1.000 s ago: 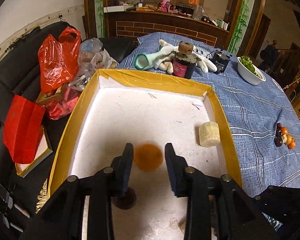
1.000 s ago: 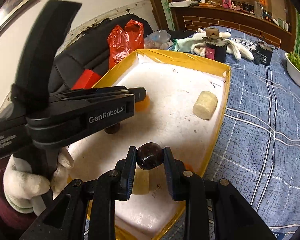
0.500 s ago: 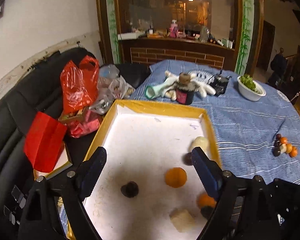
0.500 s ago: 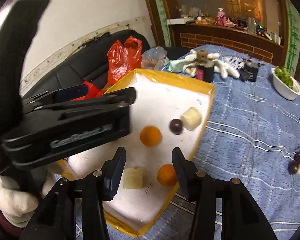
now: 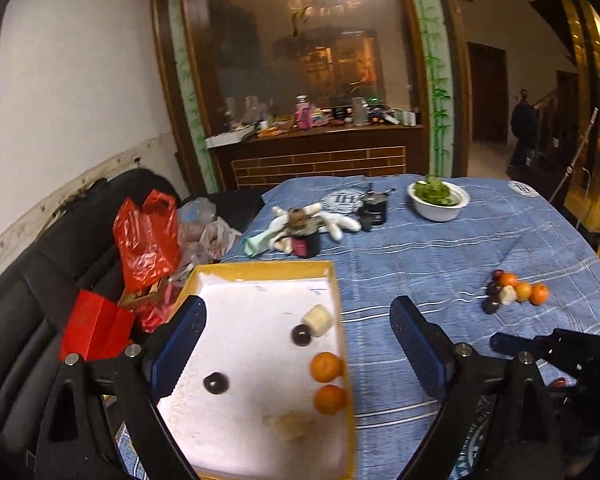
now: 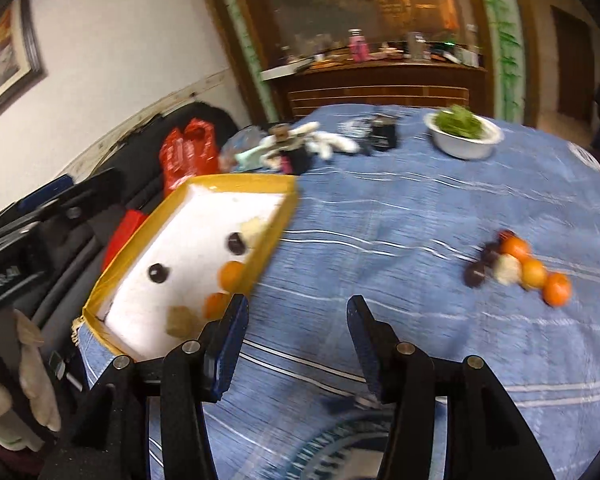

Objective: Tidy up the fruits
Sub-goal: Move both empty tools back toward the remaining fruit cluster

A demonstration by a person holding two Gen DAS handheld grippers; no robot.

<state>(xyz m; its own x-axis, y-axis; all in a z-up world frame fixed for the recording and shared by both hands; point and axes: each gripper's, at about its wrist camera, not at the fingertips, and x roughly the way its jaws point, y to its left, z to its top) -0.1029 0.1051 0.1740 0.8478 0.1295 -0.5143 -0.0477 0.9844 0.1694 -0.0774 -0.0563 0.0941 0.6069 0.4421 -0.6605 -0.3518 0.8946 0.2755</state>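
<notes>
Both grippers are empty, jaws spread wide. The left gripper (image 5: 296, 344) hangs over the tray (image 5: 260, 272) at lower centre of its view; the right gripper (image 6: 296, 332) sits at lower centre of its view, over bare blue cloth (image 6: 380, 208) on the desk, just right of the tray's near corner.

In the tray, in the left view: two oranges (image 5: 327, 367) against the right wall, two dark fruits (image 5: 216, 382), a pale chunk (image 5: 318, 320) at mid-right and another, blurred, near the lower edge.

Outstanding: a cluster (image 6: 516, 266) of oranges, dark fruits and one pale piece lies at the right of the right view, well apart from the tray. The pieces touch one another.

Judgement: the step in hand is reaching for the next piece, and the right gripper is the nearer one. Recommend an outer orange at the lower right end of the cluster, approached from above with jaws either side of it, so that neighbours are not knocked. Round fruit may roll on the cloth; close gently and centred. The right view is motion-blurred, so fine spacing within the cluster cannot be confirmed.
</notes>
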